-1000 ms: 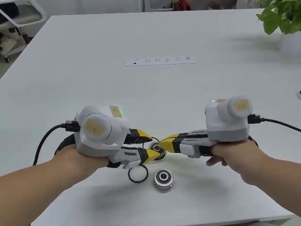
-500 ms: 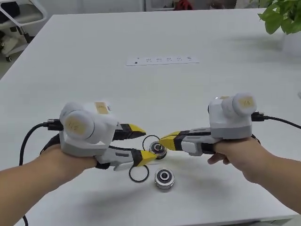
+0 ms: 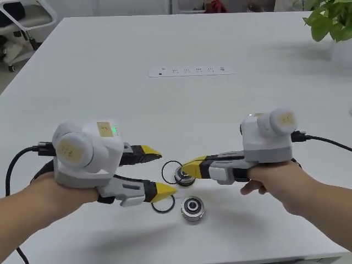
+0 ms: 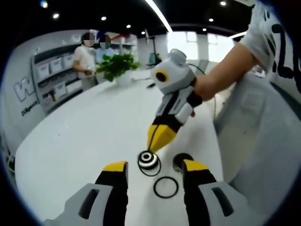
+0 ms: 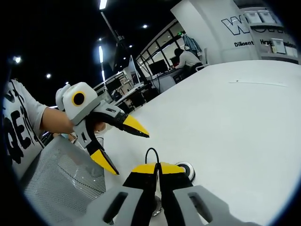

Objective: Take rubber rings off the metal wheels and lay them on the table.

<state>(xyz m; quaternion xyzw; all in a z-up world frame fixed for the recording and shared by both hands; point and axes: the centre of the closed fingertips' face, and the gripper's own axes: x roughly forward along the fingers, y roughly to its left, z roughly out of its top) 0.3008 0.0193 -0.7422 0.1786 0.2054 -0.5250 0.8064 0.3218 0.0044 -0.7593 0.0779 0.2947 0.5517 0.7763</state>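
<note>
Your right claw [image 3: 190,165] is pinched shut on a thin rubber ring [image 3: 164,171] at the metal wheel [image 3: 183,176] on the surface [image 3: 220,110]. The ring is likely soft, stretchy and light, so hold its edge. Left claw [image 3: 165,172] gapes wide, empty.

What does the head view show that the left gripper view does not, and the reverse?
Head view: a power strip farther up the table, and the white body of the open left gripper. Left gripper view: a person standing by wall shelves. Both: the right gripper shut on a rubber ring, two metal wheels, a loose ring and the plant.
</note>
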